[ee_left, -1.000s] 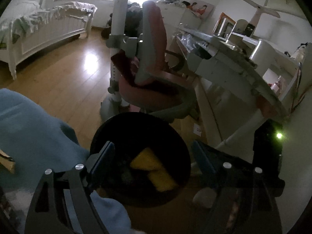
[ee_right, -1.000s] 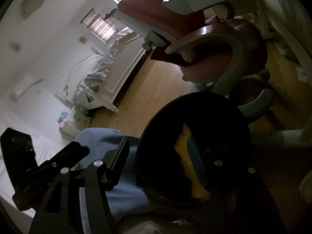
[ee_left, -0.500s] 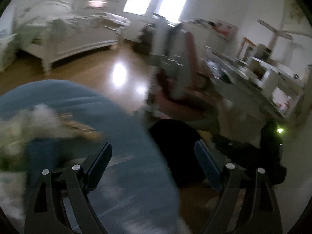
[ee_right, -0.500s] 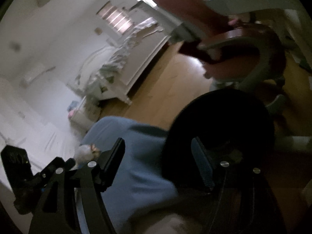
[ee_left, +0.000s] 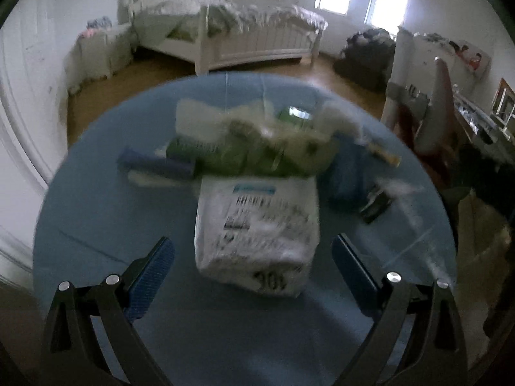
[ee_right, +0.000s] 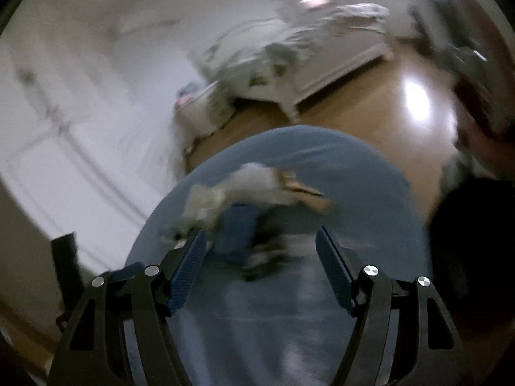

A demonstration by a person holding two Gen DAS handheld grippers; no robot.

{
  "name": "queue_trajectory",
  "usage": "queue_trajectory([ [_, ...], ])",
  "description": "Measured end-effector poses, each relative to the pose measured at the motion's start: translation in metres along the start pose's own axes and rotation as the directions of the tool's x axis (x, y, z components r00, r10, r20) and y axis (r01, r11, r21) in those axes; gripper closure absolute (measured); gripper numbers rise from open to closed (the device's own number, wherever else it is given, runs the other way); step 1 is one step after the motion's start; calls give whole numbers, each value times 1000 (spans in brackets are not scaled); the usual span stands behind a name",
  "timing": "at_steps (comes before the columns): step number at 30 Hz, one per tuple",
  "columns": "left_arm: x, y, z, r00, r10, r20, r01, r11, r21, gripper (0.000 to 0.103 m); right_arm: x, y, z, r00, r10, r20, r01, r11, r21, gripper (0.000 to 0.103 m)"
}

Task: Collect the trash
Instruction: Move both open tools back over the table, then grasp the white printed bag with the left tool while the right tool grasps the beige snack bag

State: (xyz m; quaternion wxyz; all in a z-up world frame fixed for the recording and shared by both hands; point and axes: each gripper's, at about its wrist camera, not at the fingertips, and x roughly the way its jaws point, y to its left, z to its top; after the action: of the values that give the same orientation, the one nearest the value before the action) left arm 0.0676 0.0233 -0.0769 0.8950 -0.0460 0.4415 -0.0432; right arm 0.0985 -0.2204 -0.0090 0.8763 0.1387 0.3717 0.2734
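Both views have swung off the black bin and chair seen a second ago and now face the round blue table (ee_left: pixel 96 225). My left gripper (ee_left: pixel 254 267) is opening, jaws wide apart and empty; the white labelled parcel (ee_left: pixel 257 225) sits mid-table, not yet between the pads. Behind it lies a green and white heap of wrappers (ee_left: pixel 257 148), toward the far edge. My right gripper (ee_right: pixel 260 267) stands apart, empty, over the near edge. Reading: last drop done, next pickup starting, probably the parcel.
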Motion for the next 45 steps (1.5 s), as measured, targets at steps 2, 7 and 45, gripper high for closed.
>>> queue_trajectory([
  [2, 8, 1, 0, 1000, -10, -19, 10, 1000, 18, 6, 21, 31, 6, 999, -11, -37, 7, 995, -102, 33],
  [7, 24, -2, 6, 999, 9, -50, -5, 998, 68, 7, 66, 70, 17, 993, -44, -111, 18, 974, -227, 33],
  [45, -47, -23, 27, 924, -317, 213, 318, 948, 29, 41, -52, -21, 18, 987, -50, 155, 36, 995, 92, 58],
])
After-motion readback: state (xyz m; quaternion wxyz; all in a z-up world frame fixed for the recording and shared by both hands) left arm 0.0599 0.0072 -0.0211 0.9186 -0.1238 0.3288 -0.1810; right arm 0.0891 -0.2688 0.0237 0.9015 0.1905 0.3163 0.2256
